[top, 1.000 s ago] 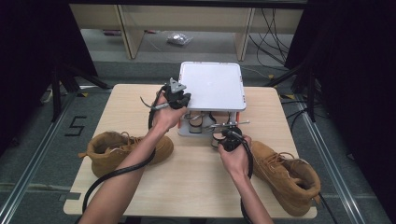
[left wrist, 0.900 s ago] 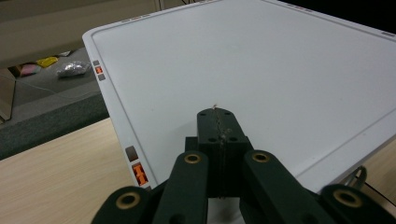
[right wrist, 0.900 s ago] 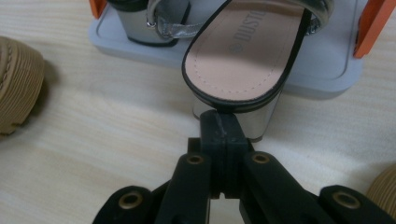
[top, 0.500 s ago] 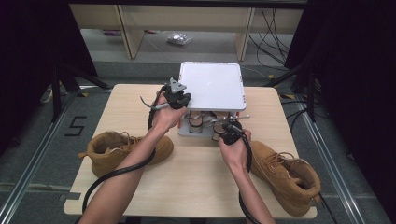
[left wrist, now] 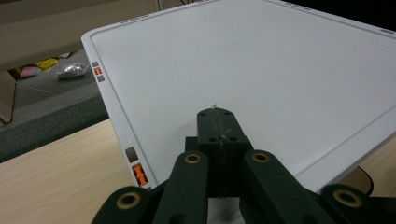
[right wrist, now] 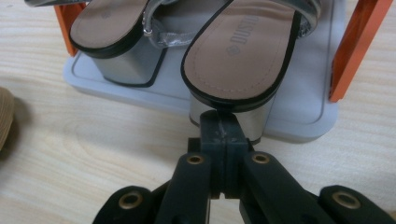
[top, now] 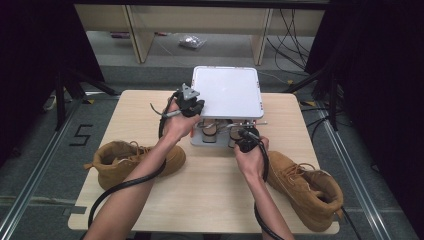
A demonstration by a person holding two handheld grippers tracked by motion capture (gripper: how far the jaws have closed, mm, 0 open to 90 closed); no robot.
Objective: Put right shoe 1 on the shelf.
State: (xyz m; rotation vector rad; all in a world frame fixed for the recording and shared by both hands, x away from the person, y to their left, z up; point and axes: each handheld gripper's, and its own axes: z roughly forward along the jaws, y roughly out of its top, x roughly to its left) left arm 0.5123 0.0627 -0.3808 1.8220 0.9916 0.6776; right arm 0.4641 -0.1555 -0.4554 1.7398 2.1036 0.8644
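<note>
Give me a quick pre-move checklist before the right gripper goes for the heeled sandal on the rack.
1. Right gripper jaws open: not ok, shut.
2. Right gripper lined up with the silver block-heeled sandal: ok, tips at its heel.
3. Left gripper jaws: shut, over the white square top shelf; contact cannot tell.
4. Second sandal clear of the path: ok, beside.
5. Tan leather boots away from the grey rack base: ok.

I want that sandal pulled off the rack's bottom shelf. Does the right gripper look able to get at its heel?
Probably yes: the right gripper sits just before the sandal heel with nothing between, but its jaws are shut and must open first.
</note>
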